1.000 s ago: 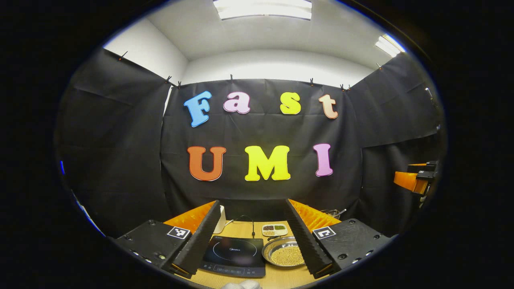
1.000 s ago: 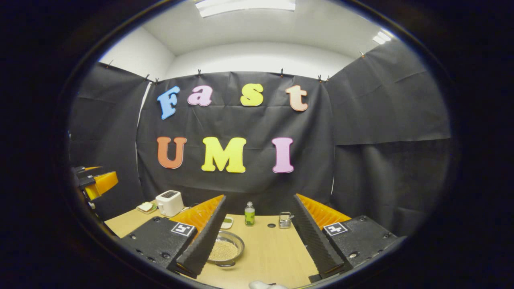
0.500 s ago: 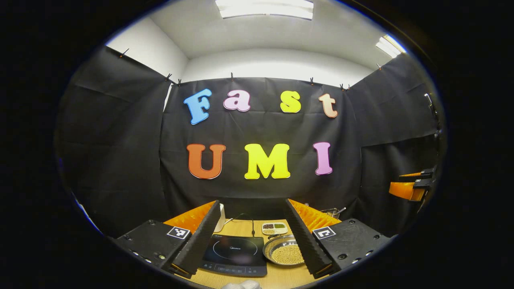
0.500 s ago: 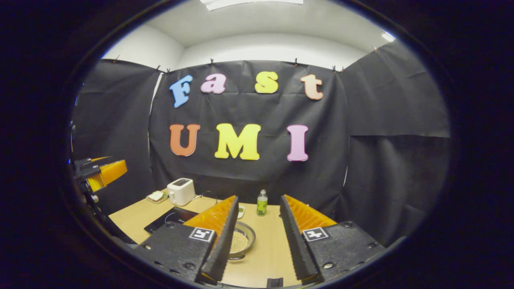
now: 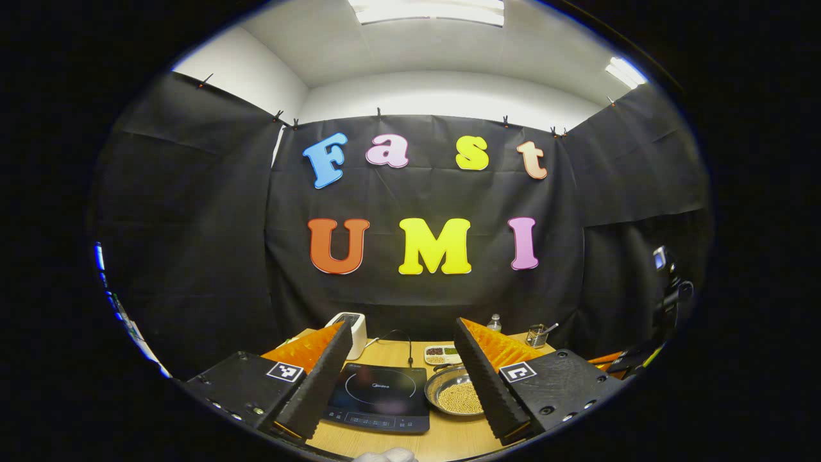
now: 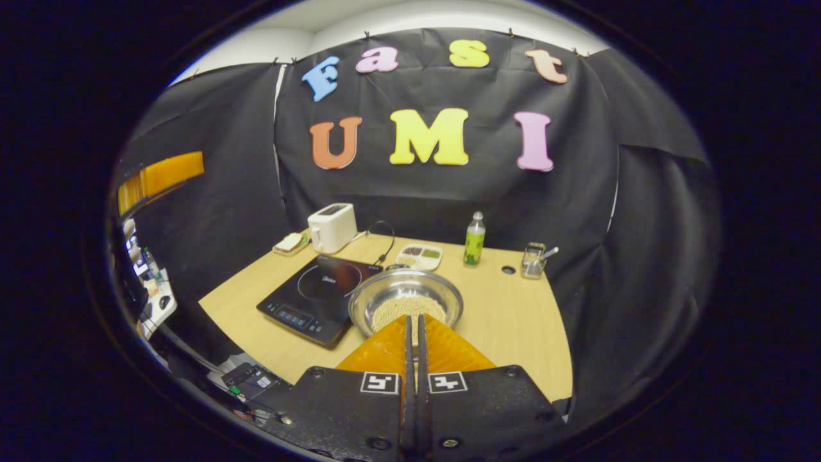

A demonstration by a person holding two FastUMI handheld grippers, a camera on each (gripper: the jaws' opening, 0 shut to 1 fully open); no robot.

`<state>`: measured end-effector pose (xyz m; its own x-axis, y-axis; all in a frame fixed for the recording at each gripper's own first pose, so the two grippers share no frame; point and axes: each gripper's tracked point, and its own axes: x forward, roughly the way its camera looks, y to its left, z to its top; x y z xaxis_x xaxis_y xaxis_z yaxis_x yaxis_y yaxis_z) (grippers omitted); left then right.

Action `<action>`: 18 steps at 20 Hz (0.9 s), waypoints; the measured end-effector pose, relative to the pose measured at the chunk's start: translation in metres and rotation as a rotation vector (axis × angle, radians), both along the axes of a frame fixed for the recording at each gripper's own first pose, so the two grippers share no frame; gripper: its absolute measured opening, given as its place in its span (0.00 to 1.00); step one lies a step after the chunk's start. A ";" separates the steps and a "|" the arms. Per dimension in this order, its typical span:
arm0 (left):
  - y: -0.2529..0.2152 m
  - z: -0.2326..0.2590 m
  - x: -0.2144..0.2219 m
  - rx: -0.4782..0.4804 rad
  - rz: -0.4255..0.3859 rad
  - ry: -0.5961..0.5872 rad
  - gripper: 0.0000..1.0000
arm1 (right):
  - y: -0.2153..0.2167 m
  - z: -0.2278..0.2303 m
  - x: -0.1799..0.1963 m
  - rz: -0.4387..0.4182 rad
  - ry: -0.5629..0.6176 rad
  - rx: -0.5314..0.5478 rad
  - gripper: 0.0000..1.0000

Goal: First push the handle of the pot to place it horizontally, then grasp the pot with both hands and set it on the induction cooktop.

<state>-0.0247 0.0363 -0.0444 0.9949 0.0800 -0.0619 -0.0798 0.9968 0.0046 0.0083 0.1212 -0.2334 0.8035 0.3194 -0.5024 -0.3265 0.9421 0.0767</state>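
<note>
A steel pot (image 6: 405,301) filled with pale beans stands on the wooden table (image 6: 513,327), just right of the black induction cooktop (image 6: 317,295). My right gripper (image 6: 413,317) is shut with nothing between its fingers; its tips hover at the pot's near rim. In the left gripper view the cooktop (image 5: 378,394) lies between the wide-open fingers of my left gripper (image 5: 404,326), and its right finger (image 5: 481,378) partly hides the pot (image 5: 457,394). I cannot make out the pot's handle clearly. The left gripper (image 6: 160,176) hangs high at the left.
At the back of the table stand a white toaster (image 6: 331,226), a divided tray of beans (image 6: 419,255), a green bottle (image 6: 474,239) and a small glass with a spoon (image 6: 532,260). A cable (image 6: 383,234) runs behind the cooktop. The table's front edge is near.
My right gripper has closed from wide open to shut and tipped down toward the pot. The left gripper stayed open and drifted only slightly, tilting down a little.
</note>
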 end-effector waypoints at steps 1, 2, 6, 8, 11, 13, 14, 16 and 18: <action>0.000 0.001 -0.004 -0.002 0.007 -0.003 0.95 | 0.003 -0.021 0.001 0.018 0.033 -0.018 0.04; 0.003 0.002 -0.008 -0.003 0.017 -0.006 0.95 | 0.008 -0.039 0.003 0.033 0.069 -0.027 0.04; 0.016 0.002 -0.022 0.025 0.071 0.010 0.95 | 0.038 -0.104 0.011 0.103 0.177 -0.047 0.04; 0.021 0.001 -0.028 0.038 0.102 0.024 0.84 | 0.055 -0.129 0.016 0.139 0.215 -0.070 0.04; 0.030 0.000 -0.033 0.043 0.150 0.045 0.95 | 0.080 -0.157 0.030 0.184 0.252 -0.079 0.00; 0.032 -0.002 -0.033 0.041 0.178 0.059 0.95 | 0.090 -0.173 0.041 0.205 0.270 -0.108 0.00; 0.033 -0.003 -0.034 0.042 0.192 0.062 0.95 | 0.093 -0.177 0.045 0.212 0.272 -0.117 0.01; 0.035 -0.001 -0.034 0.049 0.218 0.063 0.95 | 0.096 -0.188 0.055 0.214 0.287 -0.131 0.00; 0.037 -0.002 -0.033 0.050 0.239 0.067 0.95 | 0.090 -0.198 0.064 0.194 0.310 -0.136 0.00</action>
<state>-0.0578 0.0730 -0.0466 0.9413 0.3167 -0.1171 -0.3108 0.9482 0.0661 0.0728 0.2113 -0.4311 0.5381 0.3641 -0.7602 -0.4801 0.8737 0.0786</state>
